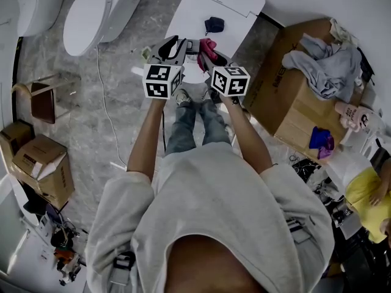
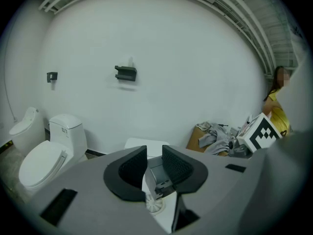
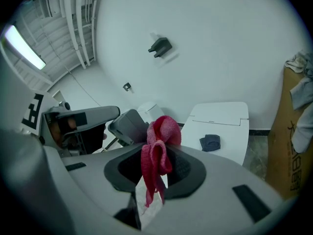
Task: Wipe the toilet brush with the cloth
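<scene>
Grey marble floor (image 1: 116,121), white toilets (image 1: 91,17) off left, and my left claw (image 2: 154,156) is clamped on the toilet brush (image 2: 157,174), its white end dropping below the jaws, while just to its right my right claw (image 3: 161,155) pinches the red cloth (image 3: 164,129), so I reckon the wipe goes leftward.

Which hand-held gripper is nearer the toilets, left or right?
Left. The left hand-held gripper is on the side of the toilets; the right hand-held gripper, shut on the red cloth, sits beyond it, toward the cardboard box.
</scene>
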